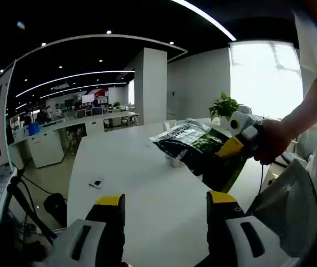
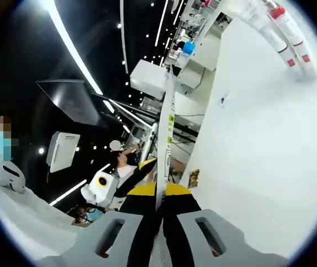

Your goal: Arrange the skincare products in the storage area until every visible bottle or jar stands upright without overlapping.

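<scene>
In the left gripper view, the left hand-held gripper [image 1: 164, 203] hovers over the white table [image 1: 142, 183] with its yellow-tipped jaws apart and nothing between them. Ahead and to its right, a person's hand [image 1: 275, 142] holds the right hand-held gripper [image 1: 231, 146], which is clamped on a dark green bag [image 1: 194, 146] lifted above the table. A potted plant [image 1: 223, 107] stands beyond it. In the right gripper view, the right hand-held gripper [image 2: 157, 192] has its jaws together on the bag's thin edge [image 2: 167, 139]. Far ahead of it on the table lie white tubes with red caps [image 2: 289, 33], on their sides.
</scene>
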A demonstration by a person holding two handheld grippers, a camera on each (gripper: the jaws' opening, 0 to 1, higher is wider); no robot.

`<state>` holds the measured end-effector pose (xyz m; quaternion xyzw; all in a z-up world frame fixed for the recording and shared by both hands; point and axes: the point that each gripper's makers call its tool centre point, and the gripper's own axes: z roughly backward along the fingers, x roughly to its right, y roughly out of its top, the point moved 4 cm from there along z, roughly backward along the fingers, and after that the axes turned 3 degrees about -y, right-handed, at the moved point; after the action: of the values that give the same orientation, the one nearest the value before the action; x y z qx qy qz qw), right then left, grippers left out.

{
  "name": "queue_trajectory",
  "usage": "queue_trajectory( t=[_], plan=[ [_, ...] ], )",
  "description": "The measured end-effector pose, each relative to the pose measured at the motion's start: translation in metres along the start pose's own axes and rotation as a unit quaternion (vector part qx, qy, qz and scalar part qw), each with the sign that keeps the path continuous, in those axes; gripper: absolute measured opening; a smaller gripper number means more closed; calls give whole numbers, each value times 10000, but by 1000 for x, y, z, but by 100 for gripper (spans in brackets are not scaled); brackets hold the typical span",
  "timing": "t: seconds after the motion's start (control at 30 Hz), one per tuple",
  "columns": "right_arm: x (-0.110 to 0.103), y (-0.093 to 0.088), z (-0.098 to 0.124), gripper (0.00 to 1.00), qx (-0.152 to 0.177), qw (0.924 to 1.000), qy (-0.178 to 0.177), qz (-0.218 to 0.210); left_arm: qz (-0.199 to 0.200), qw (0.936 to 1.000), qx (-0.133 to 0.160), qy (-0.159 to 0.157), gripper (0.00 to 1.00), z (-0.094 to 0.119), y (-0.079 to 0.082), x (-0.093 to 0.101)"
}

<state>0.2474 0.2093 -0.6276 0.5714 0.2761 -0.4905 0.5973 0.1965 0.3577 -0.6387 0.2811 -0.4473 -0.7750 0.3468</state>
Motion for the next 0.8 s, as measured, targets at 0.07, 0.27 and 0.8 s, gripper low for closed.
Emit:
queue_trajectory(
  t=[0.07, 0.27, 0.8],
  plan=[
    [14, 8, -7, 0, -9, 9994, -351, 9, -256, 9995, -172, 91, 56, -8, -8, 6],
    [49, 37, -30, 0, 307, 9958, -763, -410, -171, 9965, -732, 363, 54, -20, -34, 1],
    [135, 87, -63, 1, 637, 9731, -1928, -1091, -350, 9876, -1496, 311, 53, -21, -60, -1]
  ],
)
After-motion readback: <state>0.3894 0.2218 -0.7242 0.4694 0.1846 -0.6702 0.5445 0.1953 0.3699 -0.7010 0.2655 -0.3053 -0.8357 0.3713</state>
